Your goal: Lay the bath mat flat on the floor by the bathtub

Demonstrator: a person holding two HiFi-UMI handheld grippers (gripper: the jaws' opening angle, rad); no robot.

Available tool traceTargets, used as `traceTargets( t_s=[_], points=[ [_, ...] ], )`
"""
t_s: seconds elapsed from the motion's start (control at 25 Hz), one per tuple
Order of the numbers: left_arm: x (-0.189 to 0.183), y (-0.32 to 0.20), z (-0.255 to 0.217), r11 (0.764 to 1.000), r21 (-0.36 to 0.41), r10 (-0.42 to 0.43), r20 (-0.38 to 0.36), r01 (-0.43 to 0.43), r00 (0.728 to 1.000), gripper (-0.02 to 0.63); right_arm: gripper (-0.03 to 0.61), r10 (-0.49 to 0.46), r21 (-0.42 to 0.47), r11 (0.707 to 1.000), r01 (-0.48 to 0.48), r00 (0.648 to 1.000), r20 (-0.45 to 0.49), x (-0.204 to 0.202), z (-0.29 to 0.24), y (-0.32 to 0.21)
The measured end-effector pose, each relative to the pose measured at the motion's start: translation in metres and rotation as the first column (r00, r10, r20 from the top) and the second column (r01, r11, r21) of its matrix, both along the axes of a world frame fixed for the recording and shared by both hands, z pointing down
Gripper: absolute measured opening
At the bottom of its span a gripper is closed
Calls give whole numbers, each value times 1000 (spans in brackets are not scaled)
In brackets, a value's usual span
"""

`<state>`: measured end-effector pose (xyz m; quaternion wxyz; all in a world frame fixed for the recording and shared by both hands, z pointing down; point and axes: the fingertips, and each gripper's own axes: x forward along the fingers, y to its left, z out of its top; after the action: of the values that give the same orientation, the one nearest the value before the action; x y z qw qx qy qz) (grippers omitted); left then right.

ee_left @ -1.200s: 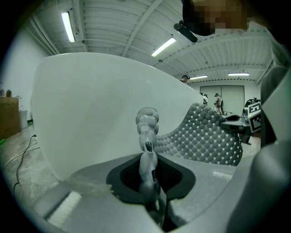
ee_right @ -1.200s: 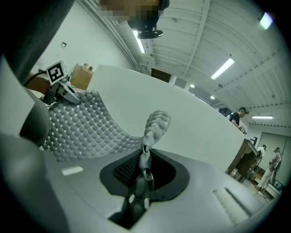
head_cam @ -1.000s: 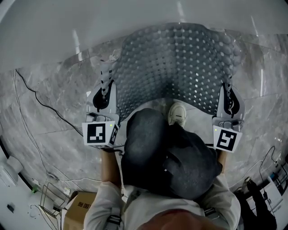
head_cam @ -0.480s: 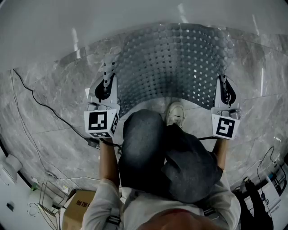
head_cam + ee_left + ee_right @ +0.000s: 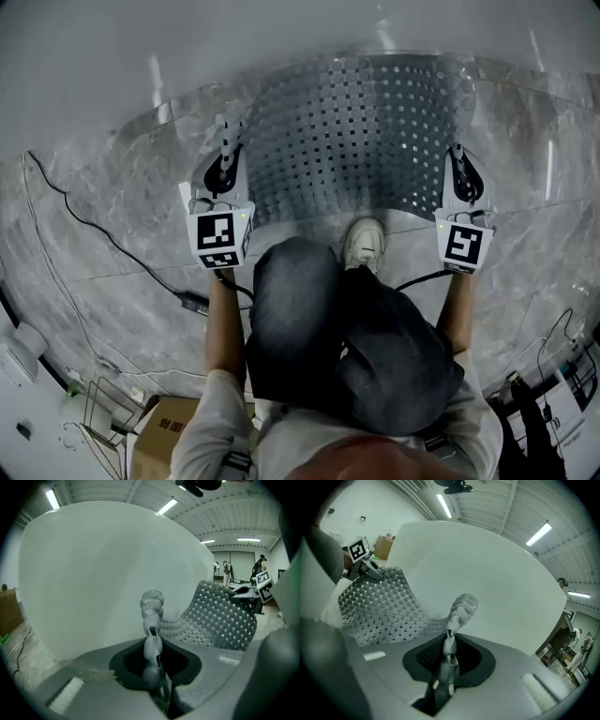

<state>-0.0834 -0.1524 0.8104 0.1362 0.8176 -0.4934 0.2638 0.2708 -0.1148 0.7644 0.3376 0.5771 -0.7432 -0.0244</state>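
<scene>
The grey perforated bath mat stretches between my two grippers, its far edge against the white bathtub. My left gripper is shut on the mat's near left corner; its own view shows the knobbly edge pinched between the jaws. My right gripper is shut on the near right corner, where the edge also sits between closed jaws. The mat curves up toward the other gripper in each gripper view. The tub wall stands close ahead.
Grey marble floor lies all around. A black cable runs across it at the left. The person's white shoe stands just behind the mat's near edge. A cardboard box sits at the lower left.
Both grippers have moved forward toward the tub with the mat's corners. The mat has spread flatter, and its near edge has drawn ahead of the shoe.
</scene>
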Motion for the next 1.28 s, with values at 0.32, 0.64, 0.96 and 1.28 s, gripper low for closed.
traceTargets(
  t_s=[0.32,0.64,0.96,1.28],
  points=[
    [-8,-8,25,999,-23,-23,32,24,999,55,59,8,-30,1000,-8,1000,-22,0,21,-13],
    [-14,-23,60,997,-68,-40,49,43,998,63,75,17,-81,996,-22,998,-61,15,59,-33],
    [-23,-33,82,995,-92,-44,52,49,998,75,100,51,-113,992,-62,994,-99,32,85,-41],
    [-32,-42,99,990,-106,-84,90,93,992,98,114,75,-155,983,-96,988,-133,52,112,-51]
  ],
)
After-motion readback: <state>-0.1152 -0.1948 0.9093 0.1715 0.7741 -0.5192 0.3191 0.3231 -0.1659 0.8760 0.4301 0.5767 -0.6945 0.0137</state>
